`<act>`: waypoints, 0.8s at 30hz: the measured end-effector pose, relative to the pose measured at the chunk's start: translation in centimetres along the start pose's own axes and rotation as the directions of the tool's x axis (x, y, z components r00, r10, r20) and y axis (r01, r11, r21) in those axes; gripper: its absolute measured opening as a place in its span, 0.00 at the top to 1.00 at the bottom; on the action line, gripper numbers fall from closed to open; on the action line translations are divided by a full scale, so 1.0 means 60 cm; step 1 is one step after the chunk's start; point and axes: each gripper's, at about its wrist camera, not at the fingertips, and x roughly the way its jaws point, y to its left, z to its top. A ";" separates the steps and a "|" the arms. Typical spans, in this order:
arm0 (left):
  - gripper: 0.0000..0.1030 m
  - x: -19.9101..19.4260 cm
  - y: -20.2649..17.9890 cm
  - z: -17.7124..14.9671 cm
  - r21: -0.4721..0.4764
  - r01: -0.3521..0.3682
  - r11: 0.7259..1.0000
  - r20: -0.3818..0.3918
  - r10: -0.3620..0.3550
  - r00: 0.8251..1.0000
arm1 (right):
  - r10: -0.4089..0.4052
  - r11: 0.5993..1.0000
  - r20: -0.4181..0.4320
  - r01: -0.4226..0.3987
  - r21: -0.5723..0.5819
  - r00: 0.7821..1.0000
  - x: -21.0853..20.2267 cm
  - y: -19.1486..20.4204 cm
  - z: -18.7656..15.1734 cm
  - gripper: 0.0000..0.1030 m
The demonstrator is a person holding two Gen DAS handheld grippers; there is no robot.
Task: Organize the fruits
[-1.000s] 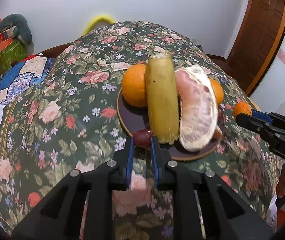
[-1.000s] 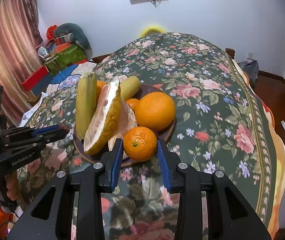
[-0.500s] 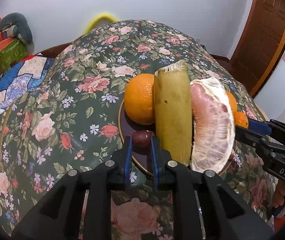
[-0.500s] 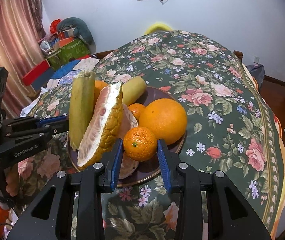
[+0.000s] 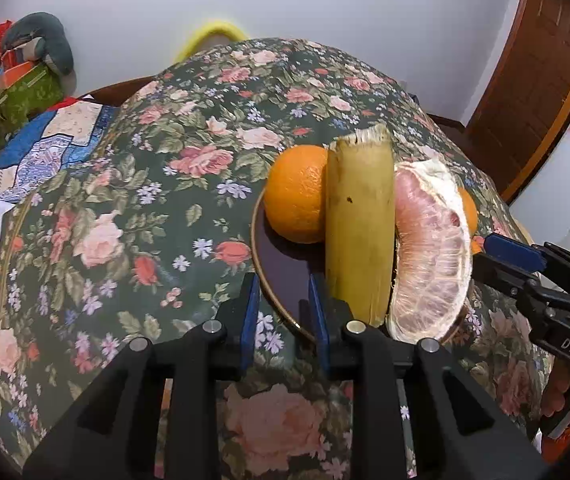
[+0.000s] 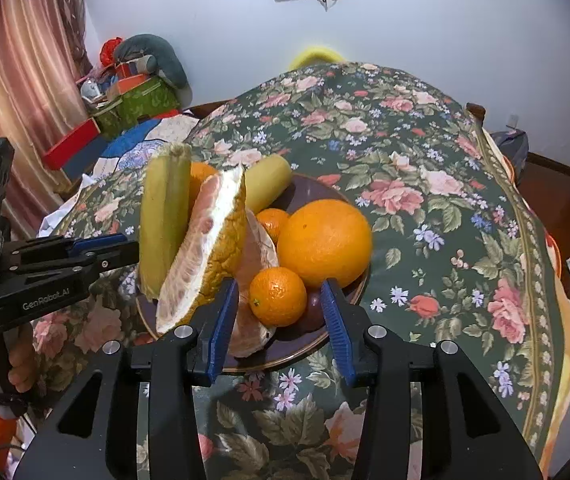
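Observation:
A dark round plate [image 5: 281, 268] [image 6: 317, 344] on the floral tablecloth holds a large orange [image 5: 295, 194] [image 6: 325, 238], an upright banana piece [image 5: 359, 224] [image 6: 165, 216], a pomelo wedge [image 5: 429, 252] [image 6: 205, 248] and a second banana piece [image 6: 265, 184]. My left gripper [image 5: 279, 304] is open and empty over the plate's near rim. My right gripper [image 6: 279, 312] is open, its jaws either side of a small mandarin [image 6: 277, 296] resting on the plate. A dark red fruit [image 6: 313, 306] lies beside the mandarin.
The floral cloth [image 5: 145, 200] covers a round table. Boxes and cushions [image 6: 133, 92] are stacked at the far left by a curtain. A wooden door [image 5: 533, 80] stands to the right. The other gripper shows in each view [image 5: 541, 288] [image 6: 45, 268].
My left gripper has opened and the small dark fruit it held is gone from its jaws. My right gripper has opened, leaving the mandarin on the plate.

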 end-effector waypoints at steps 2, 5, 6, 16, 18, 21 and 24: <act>0.76 -0.015 0.000 0.000 -0.003 -0.007 1.000 0.014 0.007 1.000 | -0.005 1.000 0.013 0.005 0.001 1.000 -0.012 0.003 0.003 0.62; 0.76 -0.054 -0.006 0.001 -0.003 -0.014 1.000 0.056 0.014 0.998 | -0.010 1.000 0.048 0.010 0.004 0.999 -0.043 0.007 0.010 0.62; 0.76 -0.070 -0.010 0.001 0.000 -0.017 1.000 0.074 0.017 0.997 | -0.011 1.000 0.065 0.010 0.006 0.998 -0.057 0.009 0.012 0.62; 0.71 -0.303 -0.080 -0.010 0.046 -0.016 0.999 0.344 -0.001 0.939 | -0.033 0.999 0.312 0.038 -0.009 0.950 -0.253 0.056 0.027 0.62; 0.64 -0.348 -0.093 -0.020 0.054 -0.021 0.998 0.400 -0.003 0.916 | -0.030 0.999 0.366 0.037 -0.013 0.930 -0.299 0.069 0.022 0.62; 0.59 -0.412 -0.112 -0.039 0.070 -0.031 0.997 0.478 -0.006 0.878 | -0.024 0.999 0.431 0.035 -0.018 0.902 -0.352 0.086 0.015 0.61; 0.52 -0.463 -0.127 -0.056 0.077 -0.026 0.997 0.532 -0.019 0.847 | -0.019 0.999 0.491 0.036 -0.027 0.871 -0.400 0.106 0.002 0.56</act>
